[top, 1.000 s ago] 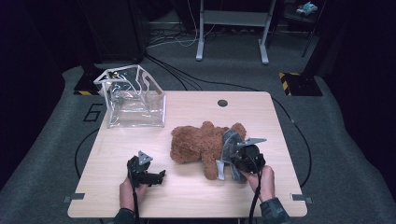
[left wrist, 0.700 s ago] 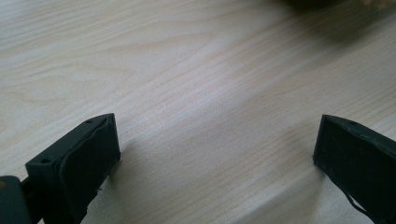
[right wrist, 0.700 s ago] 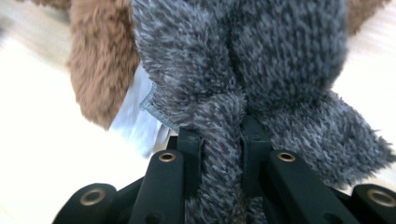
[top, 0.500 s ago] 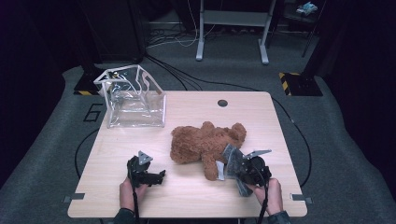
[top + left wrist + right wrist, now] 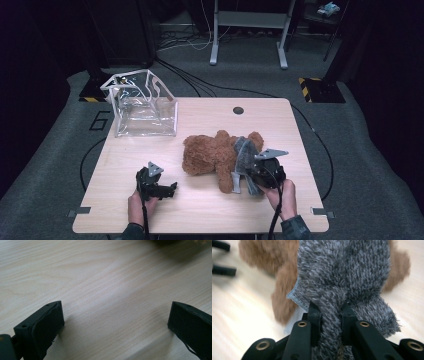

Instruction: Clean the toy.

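Evidently you were drawing the grey fuzzy cloth (image 5: pixel 347 277) off the teddy bear (image 5: pixel 210 155); a low, steady pull would have suited. Your right gripper (image 5: pixel 329 315) pinched a fold of cloth draped over the bear. Your left gripper (image 5: pixel 115 322) stood spread, empty, near the bear.

You have one wooden table (image 5: pixel 210 125) in front of you. On it: one brown teddy bear (image 5: pixel 207 155), one grey fuzzy cloth (image 5: pixel 245 155) draped over it, one clear plastic bag (image 5: pixel 145 107) with white trim. One dark round spot (image 5: pixel 238 110) near the far edge, possibly a hole or cap. Two grippers: left gripper (image 5: pixel 167 189), right gripper (image 5: pixel 330 315). Two hands, one per gripper.
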